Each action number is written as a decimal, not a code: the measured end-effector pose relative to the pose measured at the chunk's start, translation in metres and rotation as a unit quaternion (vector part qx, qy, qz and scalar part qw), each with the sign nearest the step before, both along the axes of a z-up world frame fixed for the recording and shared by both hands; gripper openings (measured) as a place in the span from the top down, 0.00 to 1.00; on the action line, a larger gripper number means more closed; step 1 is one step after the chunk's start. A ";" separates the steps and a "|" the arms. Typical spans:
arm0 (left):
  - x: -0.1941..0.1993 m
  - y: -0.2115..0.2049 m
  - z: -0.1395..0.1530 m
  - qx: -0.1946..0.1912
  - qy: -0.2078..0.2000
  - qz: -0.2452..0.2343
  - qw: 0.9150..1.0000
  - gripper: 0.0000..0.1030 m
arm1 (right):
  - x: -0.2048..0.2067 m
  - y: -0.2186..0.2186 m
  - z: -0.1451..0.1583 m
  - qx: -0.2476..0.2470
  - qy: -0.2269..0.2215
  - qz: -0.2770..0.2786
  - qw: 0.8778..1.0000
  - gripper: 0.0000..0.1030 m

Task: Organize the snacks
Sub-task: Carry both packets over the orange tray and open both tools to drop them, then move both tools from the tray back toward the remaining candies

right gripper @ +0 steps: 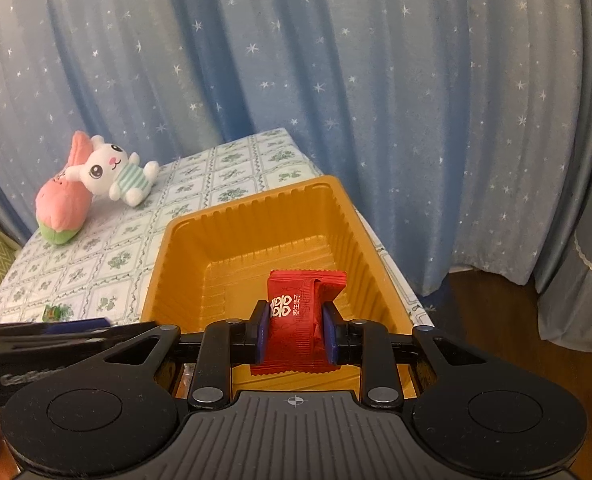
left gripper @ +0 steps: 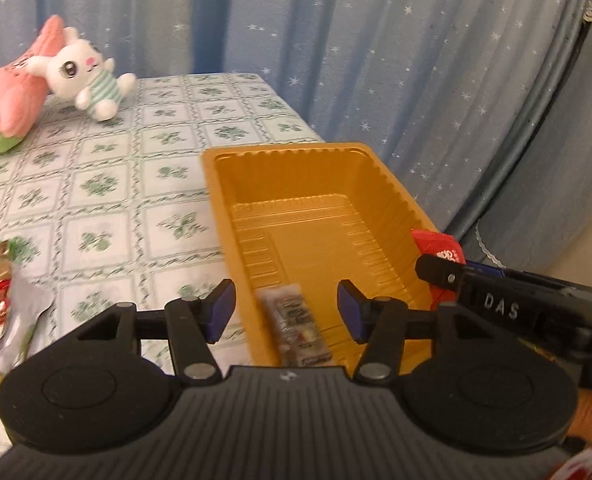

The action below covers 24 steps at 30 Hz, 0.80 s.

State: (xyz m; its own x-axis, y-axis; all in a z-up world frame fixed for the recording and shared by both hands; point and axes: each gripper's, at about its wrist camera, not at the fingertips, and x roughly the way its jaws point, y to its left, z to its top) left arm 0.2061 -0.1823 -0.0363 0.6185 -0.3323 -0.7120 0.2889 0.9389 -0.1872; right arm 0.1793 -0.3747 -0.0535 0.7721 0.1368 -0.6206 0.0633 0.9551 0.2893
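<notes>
Right wrist: jaws pinch glossy red snack packet [right gripper: 299, 320].

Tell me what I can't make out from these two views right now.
- Blurred packet in the orange tray: left wrist view, motion blur hides its label.
- Snack pile: cut off by the left edge.
- Red packet: right gripper pads cover its sides.
- Tray's near end: right wrist view, behind the gripper body.
</notes>
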 end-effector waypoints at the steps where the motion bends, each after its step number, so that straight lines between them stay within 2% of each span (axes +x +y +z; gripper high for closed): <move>1: -0.003 0.003 0.001 0.000 0.001 0.003 1.000 0.49 | 0.000 0.000 0.000 0.002 0.000 0.001 1.000 0.73; 4: -0.012 0.015 0.003 -0.007 0.001 0.016 1.000 0.48 | 0.003 0.003 0.001 0.006 -0.001 0.003 1.000 0.73; 8: -0.025 0.027 0.006 -0.001 -0.004 0.027 1.000 0.39 | 0.006 0.003 0.004 0.033 -0.015 0.014 0.999 0.73; 9: -0.028 0.030 0.006 0.002 -0.006 0.028 1.000 0.35 | 0.006 0.001 0.005 0.040 -0.014 0.015 0.999 0.68; 10: -0.031 0.032 0.006 0.006 -0.008 0.029 1.000 0.33 | 0.005 0.001 0.007 0.043 -0.015 0.012 0.999 0.47; 11: -0.035 0.035 0.007 0.009 -0.010 0.030 0.999 0.30 | 0.002 0.000 0.009 0.046 -0.021 0.006 0.999 0.34; 12: -0.039 0.038 0.007 0.010 -0.012 0.032 0.999 0.29 | -0.002 -0.002 0.011 0.049 -0.029 0.000 0.998 0.26; 18: -0.063 0.059 0.011 0.018 -0.015 0.045 0.999 0.25 | -0.037 -0.001 0.019 0.064 -0.021 -0.018 0.998 0.26; 24: -0.093 0.082 0.019 0.030 -0.027 0.055 0.998 0.25 | -0.085 0.020 0.021 0.047 -0.013 -0.016 0.999 0.26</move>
